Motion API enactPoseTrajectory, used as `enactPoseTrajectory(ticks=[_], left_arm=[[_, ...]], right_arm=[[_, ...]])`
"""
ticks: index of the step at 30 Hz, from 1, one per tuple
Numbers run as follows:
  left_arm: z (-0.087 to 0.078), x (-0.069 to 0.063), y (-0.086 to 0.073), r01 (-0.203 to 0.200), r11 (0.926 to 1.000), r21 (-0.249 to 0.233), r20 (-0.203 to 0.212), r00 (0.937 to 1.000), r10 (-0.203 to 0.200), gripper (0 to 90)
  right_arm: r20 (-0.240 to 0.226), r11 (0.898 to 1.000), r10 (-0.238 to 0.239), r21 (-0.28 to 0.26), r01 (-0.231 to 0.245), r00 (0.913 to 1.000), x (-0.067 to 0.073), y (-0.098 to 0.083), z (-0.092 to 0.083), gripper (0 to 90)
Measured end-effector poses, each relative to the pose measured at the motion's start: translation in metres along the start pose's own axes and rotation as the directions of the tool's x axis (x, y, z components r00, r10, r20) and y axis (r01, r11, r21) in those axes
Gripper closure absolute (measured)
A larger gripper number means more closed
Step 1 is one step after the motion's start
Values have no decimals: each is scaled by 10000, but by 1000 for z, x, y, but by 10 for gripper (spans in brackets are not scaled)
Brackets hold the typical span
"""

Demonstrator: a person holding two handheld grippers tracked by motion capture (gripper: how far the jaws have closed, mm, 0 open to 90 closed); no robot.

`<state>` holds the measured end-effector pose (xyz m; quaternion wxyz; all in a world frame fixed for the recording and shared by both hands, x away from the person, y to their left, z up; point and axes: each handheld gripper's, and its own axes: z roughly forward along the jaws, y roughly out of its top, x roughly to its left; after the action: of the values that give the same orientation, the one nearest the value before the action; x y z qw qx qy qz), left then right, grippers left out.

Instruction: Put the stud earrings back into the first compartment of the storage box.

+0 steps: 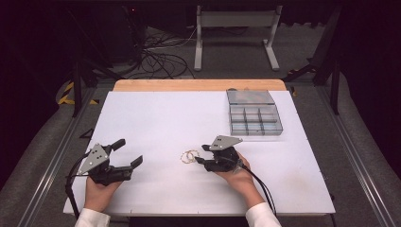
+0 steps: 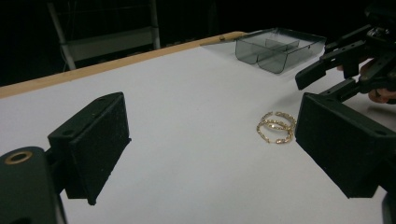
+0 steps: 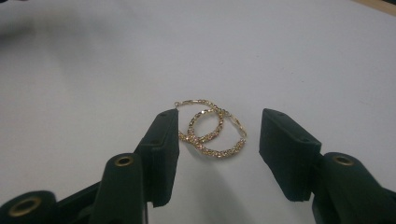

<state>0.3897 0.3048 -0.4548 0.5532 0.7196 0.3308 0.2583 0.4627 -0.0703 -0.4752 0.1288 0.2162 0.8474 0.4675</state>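
Earrings (image 3: 212, 128), two gold hoops overlapping, lie on the white table (image 1: 156, 118) near its middle, and the right gripper (image 1: 202, 154) is right on them, jaws parted on either side of the pair without pressing. The left gripper (image 1: 127, 151) sits well apart at the table's left, jaws wide and empty. A clear compartment box (image 1: 253, 112) waits at the far right.

White sleeves (image 1: 92, 218); black two-jaw left gripper (image 1: 126, 152) and right gripper (image 1: 202, 154) with grey three-cornered plates, black cables.
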Motion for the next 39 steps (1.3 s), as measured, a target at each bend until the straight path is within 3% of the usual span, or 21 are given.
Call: enactPoseTrajectory(ticks=[8, 15, 24, 28, 35, 39], left_arm=[[1, 1, -1, 106, 9999, -2, 20, 9999, -106, 106], [-1, 3, -2, 152, 9999, -19, 8, 9999, -152, 108], [0, 3, -3, 167, 9999, 14, 22, 9999, -167, 108], [0, 3, -3, 176, 9998, 17, -17, 9998, -176, 108], [0, 4, -3, 159, 9999, 36, -24, 9999, -159, 109], [0, 3, -3, 145, 9999, 41, -19, 9999, -145, 109]], right_arm=[[-319, 9995, -24, 321, 34, 9995, 0, 3, 18, 490], [-662, 9945, -293, 987, 357, 9974, 0, 3, 35, 518], [-947, 9861, -425, 1561, 570, 9946, -1, 4, 42, 575], [-878, 9862, -467, 1541, 598, 9950, -2, 4, 42, 622], [-1123, 9810, -1019, 1533, 1186, 9884, 4, 4, 41, 851], [-1092, 9809, -1030, 1536, 1192, 9887, 5, 4, 41, 863]])
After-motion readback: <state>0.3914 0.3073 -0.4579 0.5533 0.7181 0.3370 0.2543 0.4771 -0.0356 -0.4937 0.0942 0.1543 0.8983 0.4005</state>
